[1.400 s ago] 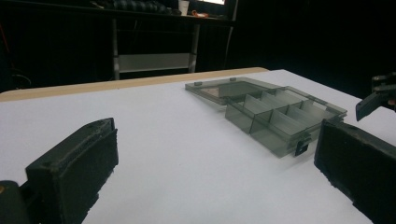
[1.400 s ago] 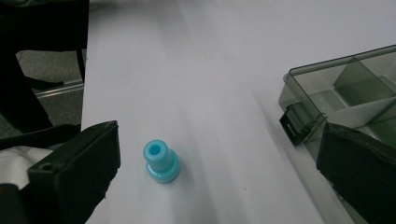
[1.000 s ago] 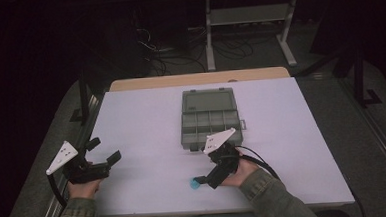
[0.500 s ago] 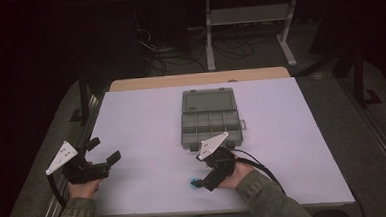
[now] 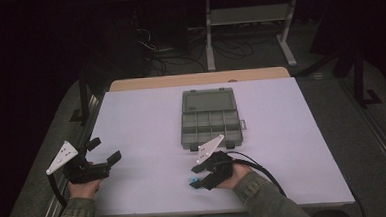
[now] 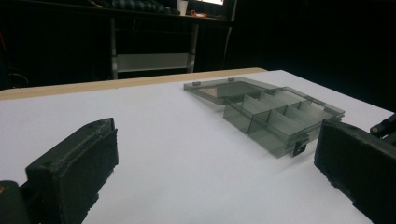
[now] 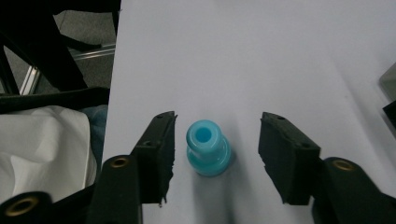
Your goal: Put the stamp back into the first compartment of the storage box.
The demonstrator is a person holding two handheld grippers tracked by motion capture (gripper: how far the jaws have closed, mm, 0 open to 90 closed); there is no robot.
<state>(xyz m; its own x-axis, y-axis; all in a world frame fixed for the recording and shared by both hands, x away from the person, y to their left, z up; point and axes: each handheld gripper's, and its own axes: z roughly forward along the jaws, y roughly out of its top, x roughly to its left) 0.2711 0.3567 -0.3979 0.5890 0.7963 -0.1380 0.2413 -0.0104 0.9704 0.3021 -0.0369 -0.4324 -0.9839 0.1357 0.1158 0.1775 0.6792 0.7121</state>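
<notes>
A small light-blue spool-shaped piece (image 7: 208, 148) stands upright on the white table, between the jaws of my right gripper (image 7: 217, 151), which is open and not touching it. From above, that piece (image 5: 192, 180) sits near the front edge at the tip of the right gripper (image 5: 200, 180). A grey translucent compartment box (image 5: 209, 118) lies open at the table's middle, its lid folded back. My left gripper (image 5: 105, 152) rests open at the front left with nothing between its jaws; along its jaws I see the box (image 6: 275, 119) ahead to the right.
The white table top (image 5: 146, 116) has a wooden strip (image 5: 199, 79) along its far edge. Beyond it are dark floor, cables and a metal stand (image 5: 248, 15). A white cloth (image 7: 42, 149) lies off the table's front edge beside the right gripper.
My right gripper has moved a little toward the front edge and left, settling around the blue piece. The left gripper and the box have stayed put.
</notes>
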